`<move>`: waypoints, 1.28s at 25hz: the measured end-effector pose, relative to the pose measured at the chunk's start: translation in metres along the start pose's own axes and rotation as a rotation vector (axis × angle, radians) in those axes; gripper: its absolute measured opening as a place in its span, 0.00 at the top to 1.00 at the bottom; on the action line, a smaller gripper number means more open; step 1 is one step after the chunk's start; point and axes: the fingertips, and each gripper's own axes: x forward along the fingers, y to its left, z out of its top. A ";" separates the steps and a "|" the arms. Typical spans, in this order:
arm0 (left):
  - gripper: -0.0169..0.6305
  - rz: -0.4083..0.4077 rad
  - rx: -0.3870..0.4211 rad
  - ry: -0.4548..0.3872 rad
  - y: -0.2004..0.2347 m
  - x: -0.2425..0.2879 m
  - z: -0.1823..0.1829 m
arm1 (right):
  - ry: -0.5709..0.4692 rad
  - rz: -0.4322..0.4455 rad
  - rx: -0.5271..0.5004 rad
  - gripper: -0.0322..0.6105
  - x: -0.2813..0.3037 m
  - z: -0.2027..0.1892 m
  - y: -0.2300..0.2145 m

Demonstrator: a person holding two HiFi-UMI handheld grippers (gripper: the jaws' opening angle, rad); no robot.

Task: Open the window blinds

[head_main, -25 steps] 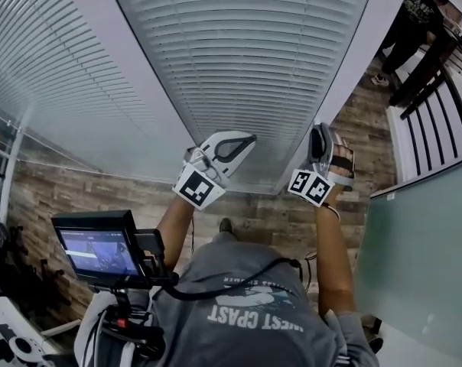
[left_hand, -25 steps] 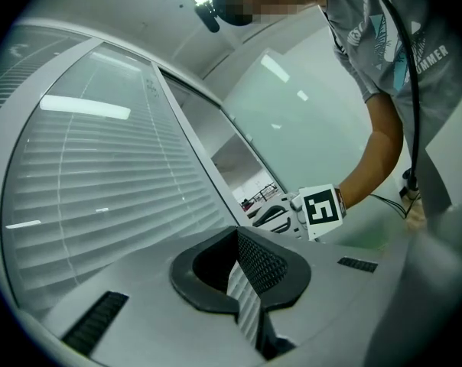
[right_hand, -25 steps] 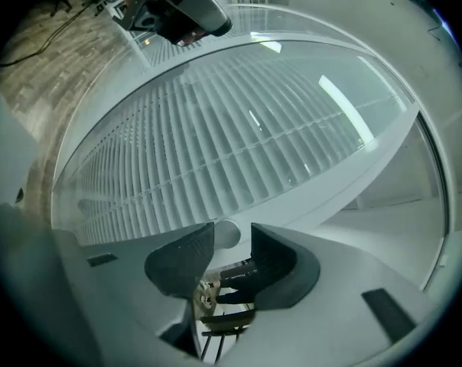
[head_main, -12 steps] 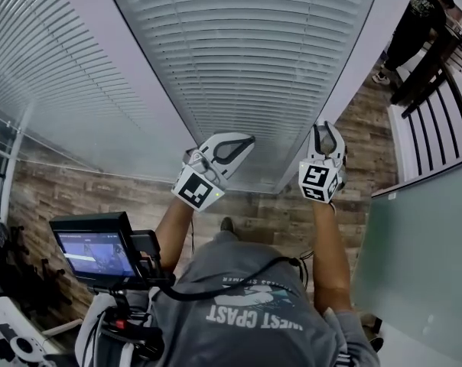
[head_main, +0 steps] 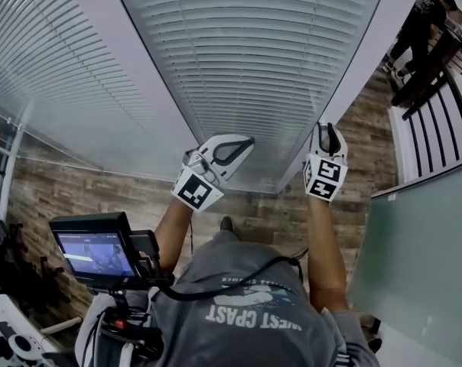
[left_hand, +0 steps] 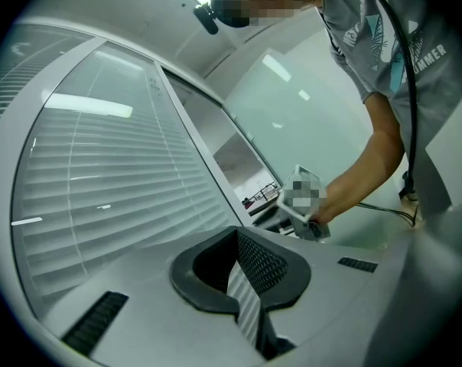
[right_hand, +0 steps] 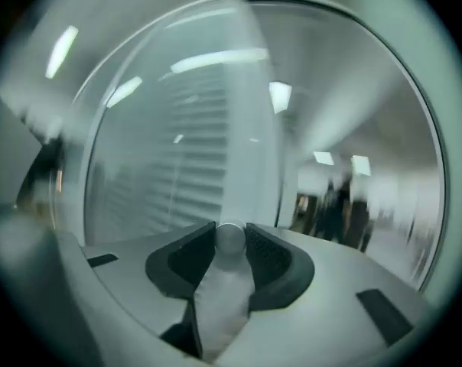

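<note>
White slatted blinds (head_main: 254, 60) hang shut behind the glass of a tall window. My right gripper (head_main: 328, 131) is up against the white frame post (head_main: 361, 75) at the window's right edge. In the right gripper view its jaws (right_hand: 229, 232) are shut on a small round silver knob (right_hand: 229, 239), with the blinds (right_hand: 200, 167) blurred behind. My left gripper (head_main: 245, 144) hovers in front of the lower part of the glass, shut and holding nothing. The left gripper view shows its closed jaws (left_hand: 236, 239) and the slats (left_hand: 101, 197) beyond.
A small monitor on a rig (head_main: 93, 251) sits at my lower left. A person (head_main: 418, 21) stands at the far right by a dark railing (head_main: 437, 90). A frosted glass partition (head_main: 422, 258) stands on my right. Wood-pattern floor (head_main: 86, 197) runs below the window.
My right gripper has twisted round on its wrist and shifted slightly right toward the frame post. The left gripper has stayed in place, and the slats look the same.
</note>
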 end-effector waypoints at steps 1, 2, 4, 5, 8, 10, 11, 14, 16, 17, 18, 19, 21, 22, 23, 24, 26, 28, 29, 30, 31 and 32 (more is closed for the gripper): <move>0.97 -0.003 0.004 -0.004 -0.001 0.001 0.001 | 0.036 -0.034 -0.361 0.78 0.001 0.000 0.007; 0.97 -0.006 0.006 -0.006 -0.001 0.002 0.002 | 0.062 -0.054 -0.645 0.78 0.001 0.001 0.013; 0.97 -0.012 0.008 -0.002 -0.002 0.003 0.002 | 0.071 -0.023 -0.771 0.78 0.000 0.004 0.019; 0.97 -0.016 0.007 0.000 -0.003 0.004 0.002 | 0.059 0.010 -0.652 0.78 -0.003 0.006 0.018; 0.97 -0.028 0.015 -0.010 -0.008 0.005 0.004 | -0.007 0.084 -0.141 0.76 -0.015 0.011 0.011; 0.97 -0.029 0.024 -0.011 -0.007 0.004 0.003 | -0.021 0.116 0.130 0.76 -0.015 0.013 0.006; 0.97 -0.027 0.023 -0.008 -0.006 0.004 0.002 | -0.007 0.123 0.222 0.76 -0.012 0.011 0.004; 0.97 -0.024 0.019 0.006 -0.006 0.001 0.000 | 0.026 0.125 0.361 0.77 -0.004 0.002 -0.002; 0.97 -0.021 0.024 0.005 -0.005 0.000 0.001 | 0.024 0.108 0.297 0.77 -0.003 0.002 -0.003; 0.97 -0.018 0.023 0.005 -0.004 0.000 0.000 | 0.028 0.090 0.192 0.77 -0.003 0.002 -0.002; 0.97 -0.016 0.021 0.004 -0.004 0.000 0.000 | 0.039 0.063 0.018 0.77 -0.003 0.002 -0.001; 0.97 -0.014 0.019 0.004 -0.003 0.000 -0.001 | 0.057 0.022 -0.229 0.77 -0.003 0.002 0.002; 0.97 -0.016 0.017 0.006 -0.004 0.001 -0.002 | 0.085 -0.075 -0.782 0.77 -0.001 -0.001 0.009; 0.97 -0.019 0.017 0.006 -0.005 0.001 -0.002 | 0.083 -0.101 -0.945 0.77 -0.001 -0.003 0.011; 0.97 -0.023 0.020 0.005 -0.007 0.001 -0.002 | 0.070 -0.099 -0.997 0.77 0.000 -0.005 0.013; 0.97 -0.026 0.023 0.002 -0.008 0.002 -0.001 | 0.055 -0.075 -0.962 0.77 -0.001 -0.005 0.014; 0.97 -0.030 0.026 -0.002 -0.009 0.003 0.000 | 0.036 0.016 -0.687 0.77 -0.004 -0.002 0.015; 0.97 -0.033 0.025 -0.003 -0.010 0.004 0.001 | 0.012 0.105 -0.231 0.76 -0.009 0.000 0.009; 0.97 -0.034 0.025 -0.003 -0.010 0.004 0.002 | -0.003 0.127 -0.020 0.76 -0.012 0.001 0.004; 0.97 -0.033 0.025 -0.002 -0.009 0.004 0.001 | -0.015 0.137 0.145 0.76 -0.013 0.001 -0.001; 0.97 -0.032 0.023 -0.001 -0.008 0.004 0.001 | -0.021 0.145 0.268 0.76 -0.013 0.001 -0.004; 0.97 -0.030 0.022 0.000 -0.008 0.003 0.000 | -0.021 0.156 0.364 0.76 -0.011 -0.001 -0.005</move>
